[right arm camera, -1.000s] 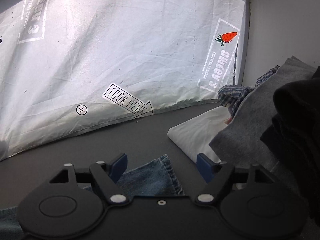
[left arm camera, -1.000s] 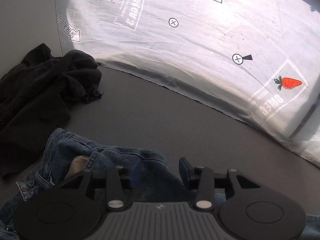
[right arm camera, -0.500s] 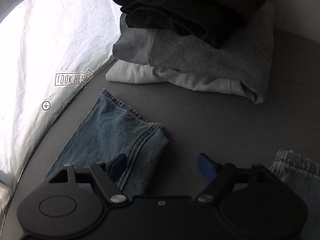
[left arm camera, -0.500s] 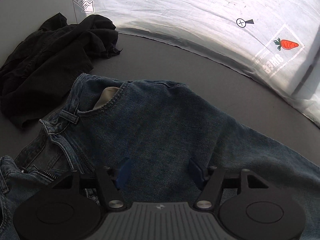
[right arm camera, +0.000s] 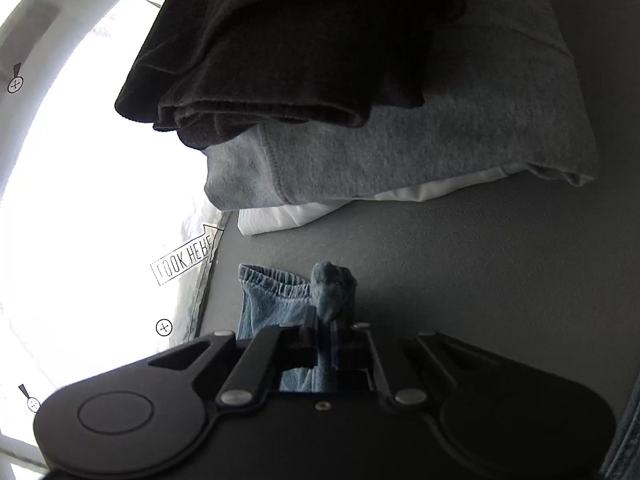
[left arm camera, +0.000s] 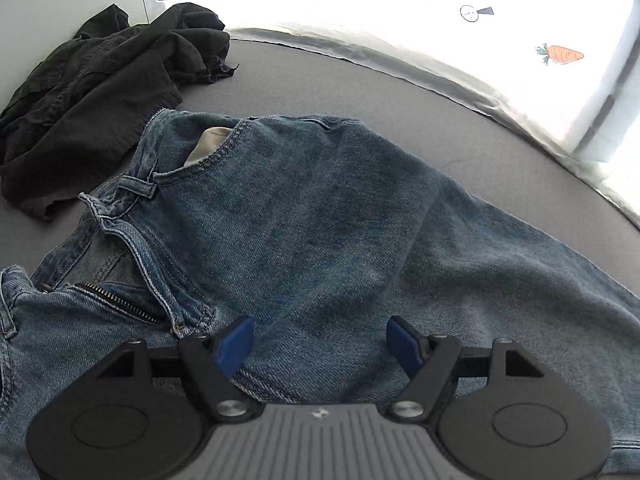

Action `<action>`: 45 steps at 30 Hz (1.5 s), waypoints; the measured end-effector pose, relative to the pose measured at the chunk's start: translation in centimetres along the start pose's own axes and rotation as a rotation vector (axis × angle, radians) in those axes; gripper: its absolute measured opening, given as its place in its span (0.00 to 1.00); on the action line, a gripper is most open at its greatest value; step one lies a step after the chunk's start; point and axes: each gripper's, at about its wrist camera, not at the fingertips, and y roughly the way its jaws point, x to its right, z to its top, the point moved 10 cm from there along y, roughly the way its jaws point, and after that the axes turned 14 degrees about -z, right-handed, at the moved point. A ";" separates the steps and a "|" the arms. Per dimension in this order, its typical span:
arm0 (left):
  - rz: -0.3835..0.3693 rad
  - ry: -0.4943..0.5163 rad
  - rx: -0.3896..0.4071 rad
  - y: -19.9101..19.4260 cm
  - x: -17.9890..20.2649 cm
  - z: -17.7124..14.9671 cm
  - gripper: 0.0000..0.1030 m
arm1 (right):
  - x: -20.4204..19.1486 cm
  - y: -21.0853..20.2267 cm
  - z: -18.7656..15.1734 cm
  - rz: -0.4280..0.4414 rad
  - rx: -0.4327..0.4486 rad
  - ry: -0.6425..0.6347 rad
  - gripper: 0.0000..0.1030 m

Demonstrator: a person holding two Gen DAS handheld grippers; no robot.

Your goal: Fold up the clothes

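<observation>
Blue jeans [left arm camera: 320, 232] lie spread on the grey surface, waistband and open zipper at the left, one leg running off to the right. My left gripper [left arm camera: 322, 344] is open and hovers low over the seat of the jeans, its blue pads [left arm camera: 236, 344] apart. My right gripper [right arm camera: 328, 320] is shut on the jeans' leg hem [right arm camera: 332, 284], which bunches up between the fingers; the rest of the cuff [right arm camera: 272, 296] lies flat to the left.
A crumpled black garment [left arm camera: 92, 92] lies left of the jeans' waist. A folded stack stands beyond the right gripper: black [right arm camera: 280, 48] on grey [right arm camera: 420, 148] on white [right arm camera: 320, 212]. A white printed sheet [right arm camera: 100, 200] borders the grey surface [right arm camera: 480, 272].
My right gripper moved onto the jeans' leg hem and shut on it. My left gripper stayed open and came lower and closer over the jeans.
</observation>
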 end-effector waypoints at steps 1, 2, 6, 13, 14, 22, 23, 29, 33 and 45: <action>0.000 -0.007 0.007 -0.5 -0.2 0.0 0.72 | -0.1 -0.5 0.5 -0.003 0.031 -0.027 0.06; -0.003 -0.016 0.011 -0.9 -0.5 0.0 0.72 | -0.1 -0.7 0.8 -0.034 0.064 -0.084 0.06; -0.020 -0.045 0.014 -2.6 -1.5 -0.8 0.72 | 0.2 -0.5 0.3 -0.238 0.100 -0.417 0.10; -0.073 0.070 -0.016 -6.8 -0.7 -4.5 0.79 | -0.6 -7.1 -3.7 -0.197 0.261 -0.839 0.44; -0.100 0.091 -0.030 -7.3 0.0 -5.4 0.79 | -0.6 -8.1 -4.8 -0.163 0.253 -0.884 0.44; -0.238 0.400 -0.181 -10.2 5.7 -14.0 0.79 | 5.0 -15.4 -21.2 0.104 -0.155 -1.335 0.19; -0.238 0.435 -0.195 -10.3 6.1 -14.9 0.79 | 5.6 -16.1 -22.7 0.111 -0.169 -1.393 0.19; -0.262 0.531 -0.260 -10.6 7.1 -19.3 0.79 | 8.7 -18.4 -29.2 0.156 -0.242 -1.587 0.19; -0.251 0.563 -0.284 -10.6 7.4 -21.0 0.79 | 9.9 -19.5 -30.6 0.168 -0.237 -1.645 0.19; -0.232 0.649 -0.331 -11.5 9.2 -25.3 0.79 | 12.8 -21.4 -29.5 0.173 -0.247 -1.646 0.20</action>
